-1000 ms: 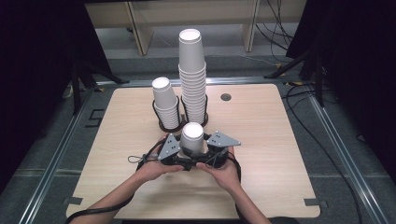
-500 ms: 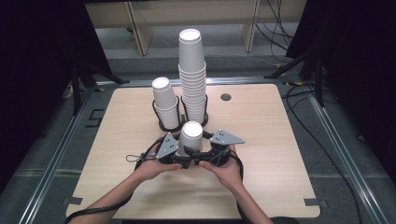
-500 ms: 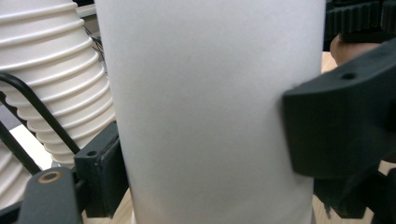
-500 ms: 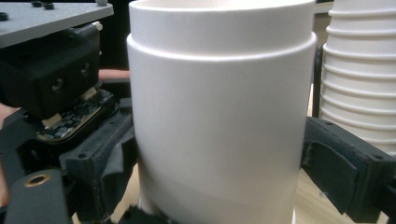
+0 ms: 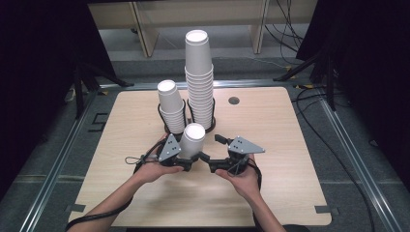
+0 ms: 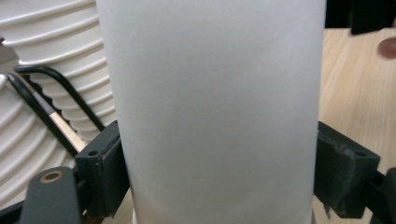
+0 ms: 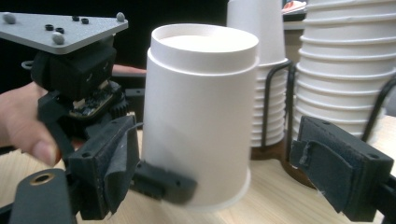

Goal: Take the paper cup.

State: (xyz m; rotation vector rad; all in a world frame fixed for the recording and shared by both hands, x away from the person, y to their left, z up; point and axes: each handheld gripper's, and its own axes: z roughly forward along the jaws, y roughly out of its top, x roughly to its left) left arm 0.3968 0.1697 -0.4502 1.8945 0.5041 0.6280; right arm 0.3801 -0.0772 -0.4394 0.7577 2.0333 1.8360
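Since the earlier high view our right gripper has drawn off to the right, jaws apart and empty, while our left gripper has closed on the upside-down cup before the stacks. Left gripper view: both pads press the cup's upright wall. Right gripper view: the cup stands between our spread pads, nearer the left pad, untouched.

Both forearms are bare to the frame's lower edge, with no sleeve in sight. The left gripper and right gripper are black, blocky bodies, each topped by a grey three-cornered plate dotted with small dark screws and pale round studs. Their jaws end in squared black pads — the covering looks like frayed tape or fabric, though blur makes that uncertain. A brass-ringed hole sits low on one jaw arm. Thin black cables trail away — looping beside the wrists.
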